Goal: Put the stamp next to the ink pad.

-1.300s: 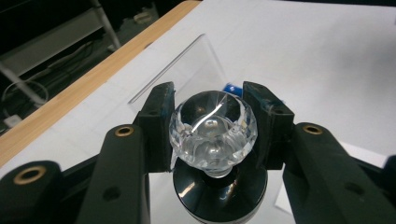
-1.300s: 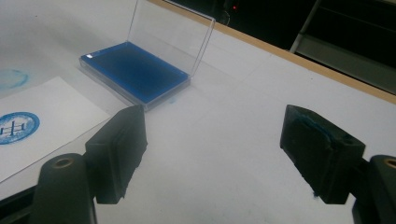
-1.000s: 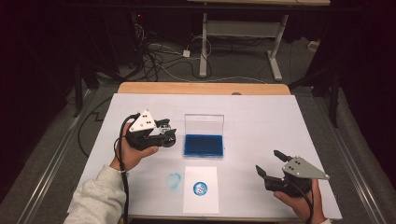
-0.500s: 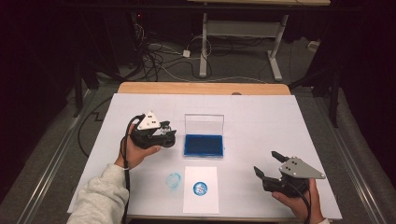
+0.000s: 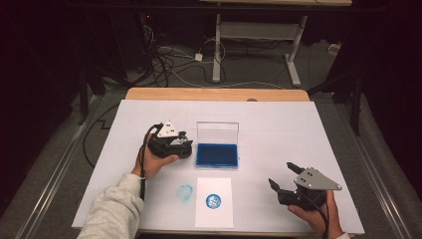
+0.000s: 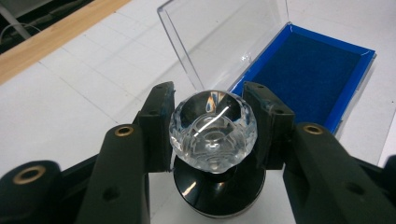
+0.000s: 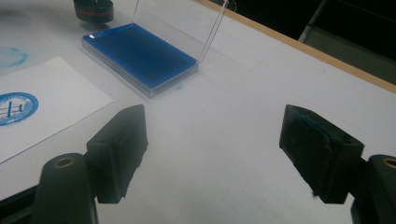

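Note:
My left gripper (image 5: 185, 144) is shut on a stamp (image 6: 213, 130) with a clear faceted knob and a round black base; the pads press the knob from both sides. It hovers low, just left of the open blue ink pad (image 5: 217, 154), whose clear lid stands up at the back. The stamp's black base (image 7: 93, 9) appears beside the ink pad (image 7: 140, 53) in the right gripper view. A white paper (image 5: 214, 211) with a round blue print (image 5: 213, 200) lies near the front edge. My right gripper (image 5: 281, 174) rests open at the front right, nothing between its jaws.
A faint blue smudge (image 5: 185, 191) marks the white table cover left of the paper. A wooden table edge (image 5: 214, 94) runs along the back. Beyond it, cables and a desk frame stand on the dark floor.
The left gripper has sunk with the stamp and shifted slightly right toward the ink pad. The right gripper has stayed where it was.

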A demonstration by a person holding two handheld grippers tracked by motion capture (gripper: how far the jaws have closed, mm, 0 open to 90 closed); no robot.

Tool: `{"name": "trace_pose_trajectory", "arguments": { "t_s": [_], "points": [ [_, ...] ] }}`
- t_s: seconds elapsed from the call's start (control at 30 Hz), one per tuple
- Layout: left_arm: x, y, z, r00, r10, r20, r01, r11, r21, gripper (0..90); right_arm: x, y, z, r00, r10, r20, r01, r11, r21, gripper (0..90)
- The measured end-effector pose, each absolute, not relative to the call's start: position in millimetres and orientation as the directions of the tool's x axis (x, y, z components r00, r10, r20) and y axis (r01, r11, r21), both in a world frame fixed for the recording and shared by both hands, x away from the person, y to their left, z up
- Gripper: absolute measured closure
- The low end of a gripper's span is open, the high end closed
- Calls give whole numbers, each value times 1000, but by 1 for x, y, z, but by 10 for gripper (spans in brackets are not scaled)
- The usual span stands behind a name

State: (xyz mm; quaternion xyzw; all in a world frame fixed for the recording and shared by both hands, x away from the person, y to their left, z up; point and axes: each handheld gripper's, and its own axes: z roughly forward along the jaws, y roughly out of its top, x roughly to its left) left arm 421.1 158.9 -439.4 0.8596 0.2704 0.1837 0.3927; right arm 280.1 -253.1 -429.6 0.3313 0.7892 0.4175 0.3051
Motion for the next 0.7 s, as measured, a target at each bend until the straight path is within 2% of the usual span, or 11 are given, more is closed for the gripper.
{"name": "trace_pose_trajectory", "arguments": {
  "t_s": [0.6,0.7],
  "points": [
    [421,150,-451,789,606,101,340,-568,749,542,281,-251,-432,-601,770,-217,275,454,848,237],
    [422,148,-453,780,615,114,350,-580,735,520,281,-251,-433,-602,769,-216,275,454,848,237]
  ]
}}
